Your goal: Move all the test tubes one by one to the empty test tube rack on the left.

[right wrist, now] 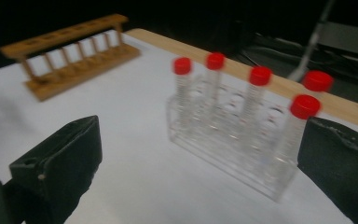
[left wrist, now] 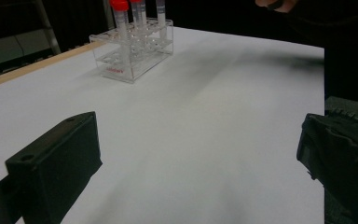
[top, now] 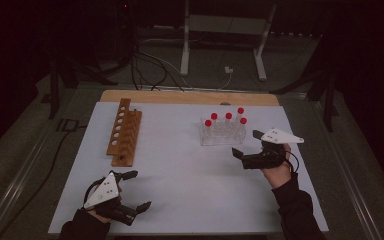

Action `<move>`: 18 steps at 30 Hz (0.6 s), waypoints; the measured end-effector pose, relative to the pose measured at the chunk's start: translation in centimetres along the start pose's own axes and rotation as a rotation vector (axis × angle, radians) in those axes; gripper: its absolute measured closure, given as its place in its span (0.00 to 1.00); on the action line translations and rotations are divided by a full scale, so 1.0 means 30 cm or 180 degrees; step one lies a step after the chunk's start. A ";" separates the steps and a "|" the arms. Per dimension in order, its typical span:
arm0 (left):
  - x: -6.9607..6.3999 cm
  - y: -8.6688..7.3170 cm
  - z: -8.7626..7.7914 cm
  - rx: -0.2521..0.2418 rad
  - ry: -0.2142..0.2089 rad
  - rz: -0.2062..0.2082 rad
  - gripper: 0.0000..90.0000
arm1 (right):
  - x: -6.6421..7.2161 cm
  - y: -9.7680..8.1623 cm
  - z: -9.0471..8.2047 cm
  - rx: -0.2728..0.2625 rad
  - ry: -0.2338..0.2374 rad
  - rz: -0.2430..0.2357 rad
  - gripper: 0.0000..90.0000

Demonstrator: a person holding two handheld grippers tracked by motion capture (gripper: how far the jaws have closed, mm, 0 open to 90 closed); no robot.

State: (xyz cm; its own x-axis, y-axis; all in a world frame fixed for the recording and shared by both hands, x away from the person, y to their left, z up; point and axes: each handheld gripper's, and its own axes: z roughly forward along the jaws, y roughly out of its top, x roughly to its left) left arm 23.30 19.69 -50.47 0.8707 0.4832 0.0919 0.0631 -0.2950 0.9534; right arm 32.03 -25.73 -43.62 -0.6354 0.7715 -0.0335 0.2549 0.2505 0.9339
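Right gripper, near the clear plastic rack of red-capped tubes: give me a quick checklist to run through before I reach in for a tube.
1. Right gripper jaws open and holding nothing: ok.
2. Five clear tubes with red caps stand upright in the clear plastic rack: ok.
3. Nearest tube, at the rack's end corner, lined up between the jaws: not ok; it sits close to one jaw, off centre.
4. Brown wooden rack upright with its holes free: ok for the top holes seen from the high view.
5. Left gripper open and resting away from both racks: ok.
6. White table surface between the racks free of obstacles: ok.
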 end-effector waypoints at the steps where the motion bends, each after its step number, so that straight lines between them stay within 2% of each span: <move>1: 0.000 0.000 0.000 0.0001 -0.0002 -0.0001 0.00 | -0.008 -0.001 0.007 0.0012 -0.0034 0.0007 0.00; 8: 0.001 0.000 0.000 -0.0010 -0.0006 -0.0009 0.00 | -0.052 -0.009 0.053 0.0111 -0.0264 0.0106 0.00; 12: 0.001 -0.001 -0.001 -0.0013 -0.0010 -0.0016 0.00 | -0.072 -0.005 0.073 0.0166 -0.0339 0.0131 0.00; 18: 0.002 0.000 -0.001 -0.0011 -0.0008 -0.0016 0.00 | -0.097 -0.009 0.108 0.0285 -0.0358 0.0210 0.00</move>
State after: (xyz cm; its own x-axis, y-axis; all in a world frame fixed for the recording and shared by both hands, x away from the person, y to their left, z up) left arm 23.33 19.73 -50.47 0.8716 0.4826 0.0862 0.0659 -0.2896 0.9549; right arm 36.16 -26.14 -44.93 -0.5308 0.8473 -0.0174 0.3606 0.2444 0.9002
